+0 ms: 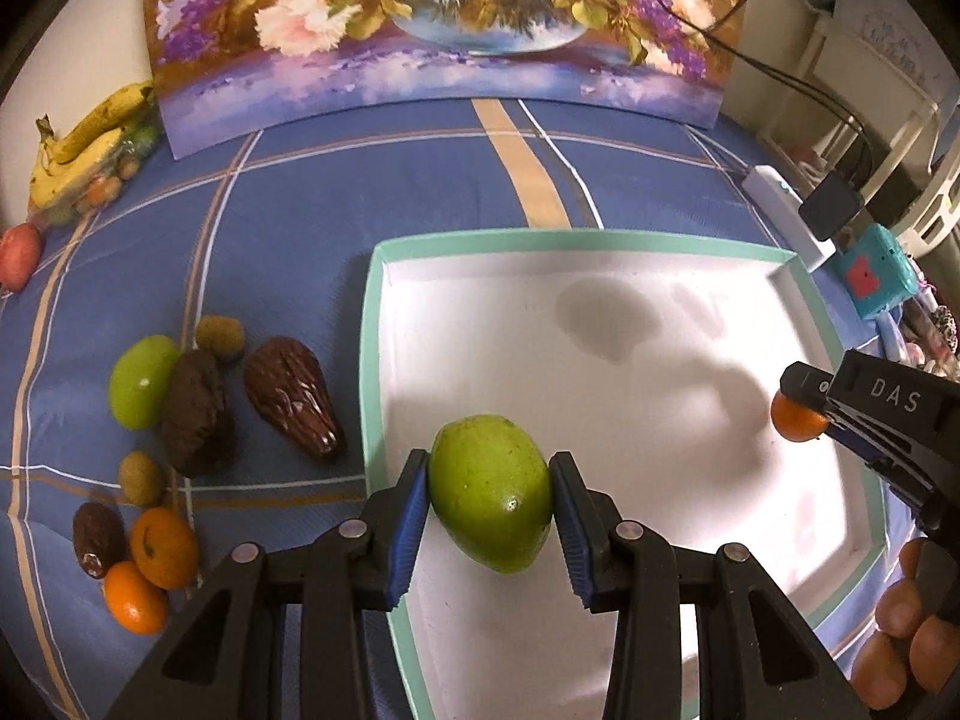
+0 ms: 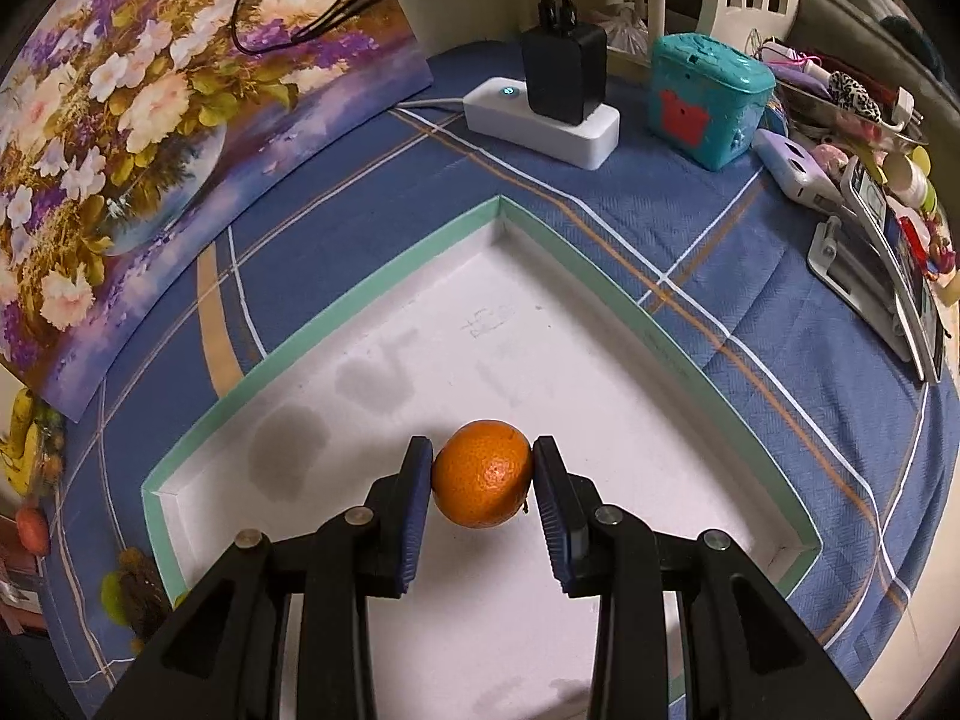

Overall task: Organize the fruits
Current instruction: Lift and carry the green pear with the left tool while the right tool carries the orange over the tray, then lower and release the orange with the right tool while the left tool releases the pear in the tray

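Note:
My left gripper (image 1: 489,495) is shut on a green mango-like fruit (image 1: 489,489), held above the left part of a white box with a mint rim (image 1: 369,360). My right gripper (image 2: 482,474) is shut on an orange mandarin (image 2: 482,473) over the same box (image 2: 384,294). In the left wrist view the right gripper (image 1: 798,414) shows at the right edge with that mandarin (image 1: 793,418). Loose fruit lies left of the box: a green fruit (image 1: 141,381), two dark brown fruits (image 1: 198,414) (image 1: 294,399), two mandarins (image 1: 163,547) (image 1: 135,598).
A flower painting (image 1: 432,30) stands at the back. Bananas (image 1: 90,138) and a red fruit (image 1: 18,255) lie far left. A white power strip with a charger (image 2: 543,120), a teal container (image 2: 708,99) and clutter (image 2: 870,204) crowd the right edge. A person's fingers (image 1: 906,630) show bottom right.

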